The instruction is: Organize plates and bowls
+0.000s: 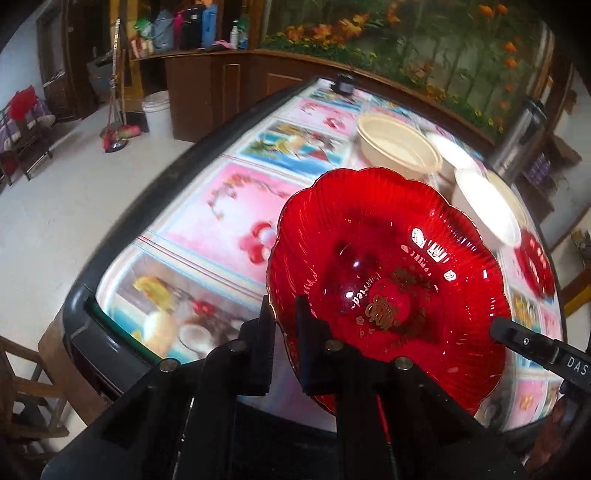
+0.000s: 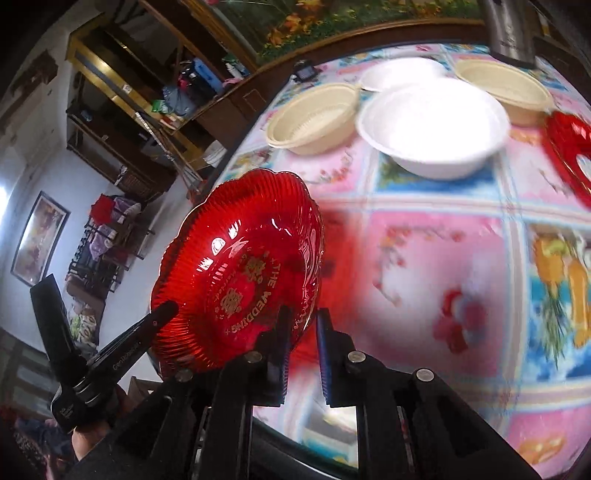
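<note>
A cluttered room lies behind the table (image 2: pixel 424 240): on the left a white floor, a rack draped with clothes and dark wooden shelves packed with bottles and bags, then a low wooden cabinet under a mural of orange flowers. The table itself has a dark rim and a bright cloth of pink and blue picture panels.

Nearest the left edge, the left gripper (image 1: pixel 286 321) is clamped on the rim of the red plate (image 1: pixel 384 280), a translucent scalloped dish with gold lettering. At the plate's opposite rim the right gripper (image 2: pixel 301 325) pinches it too, so both jaws hold the same plate, tilted and lifted clear of the cloth near the table's front edge.

Further right and toward the back, the rest of the crockery sits spread out: a beige bowl (image 2: pixel 314 118), a large white bowl (image 2: pixel 432 129) beside it, a smaller white dish (image 2: pixel 399 74) just behind, a second beige bowl (image 2: pixel 506 88), and at the far right another red plate (image 2: pixel 570 151). A steel flask (image 2: pixel 509 29) stands at the back corner.

Judging by this, the sorting has barely begun: like pieces are not yet stacked together, and the held plate probably belongs with its red twin across the table. The beige pair and the white pair remain to be nested.
</note>
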Demonstrator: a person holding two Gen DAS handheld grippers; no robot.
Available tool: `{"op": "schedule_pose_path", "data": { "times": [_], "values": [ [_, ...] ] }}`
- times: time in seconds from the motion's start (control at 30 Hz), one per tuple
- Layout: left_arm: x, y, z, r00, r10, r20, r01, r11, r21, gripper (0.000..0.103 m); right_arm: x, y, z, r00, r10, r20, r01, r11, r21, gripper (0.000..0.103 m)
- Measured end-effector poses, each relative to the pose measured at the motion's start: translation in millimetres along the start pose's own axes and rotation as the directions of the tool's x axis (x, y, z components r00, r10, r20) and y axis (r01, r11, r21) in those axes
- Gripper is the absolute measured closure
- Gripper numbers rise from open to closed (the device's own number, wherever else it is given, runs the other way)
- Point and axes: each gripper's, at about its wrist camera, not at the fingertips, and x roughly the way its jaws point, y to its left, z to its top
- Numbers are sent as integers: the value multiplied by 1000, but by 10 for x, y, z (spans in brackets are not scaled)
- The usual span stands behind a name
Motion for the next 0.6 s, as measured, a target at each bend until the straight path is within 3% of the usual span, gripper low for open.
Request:
{"op": "schedule_pose_path", "data": {
  "times": [0.1, 0.17, 0.2, 0.27, 0.3, 0.33, 0.37, 0.5, 0.6],
  "values": [
    [59, -65, -66, 1000, 0, -13, 0, 1000, 17, 95, 7, -106, -81, 1000, -14, -11, 14, 1000, 18, 90],
    [78, -61, -88, 1000, -11, -22, 11, 1000, 9, 94, 36, -154, -95, 999, -10, -30, 11, 1000, 28, 85],
    [65, -49, -91, 1000, -16, -21, 16, 1000, 3, 89, 36, -175, -99, 1000, -1, -28, 2, 1000, 32, 85],
    [38, -3, -66, 1000, -13, -19, 13, 1000, -6, 64, -2, -162, -108, 1000, 7, -24, -6, 1000, 18, 83],
    [10, 43, -49, 1000, -8, -9, 8, 1000, -25, 46, -17, -175, -102, 1000, 3, -19, -3, 1000, 17, 78],
    [-23, 93, -27, 1000, -7, 7, 7, 999, -49, 42, -39, -206, -87, 1000, 4, -12, -4, 1000, 25, 68],
    [-72, 147, 14, 1000, -6, 24, 8, 997, -74, 42, -63, -258, -67, 1000, 11, -5, -11, 999, 38, 65],
    [-270, 170, 271, 996, -17, 88, 25, 995, -92, 42, -259, -394, 33, 999, 22, 44, -26, 996, 82, 62],
    [-396, -84, 490, 989, -66, 135, 73, 997, -41, 25, -468, -519, 153, 995, 24, 102, -35, 993, 112, 54]
  ]
}}
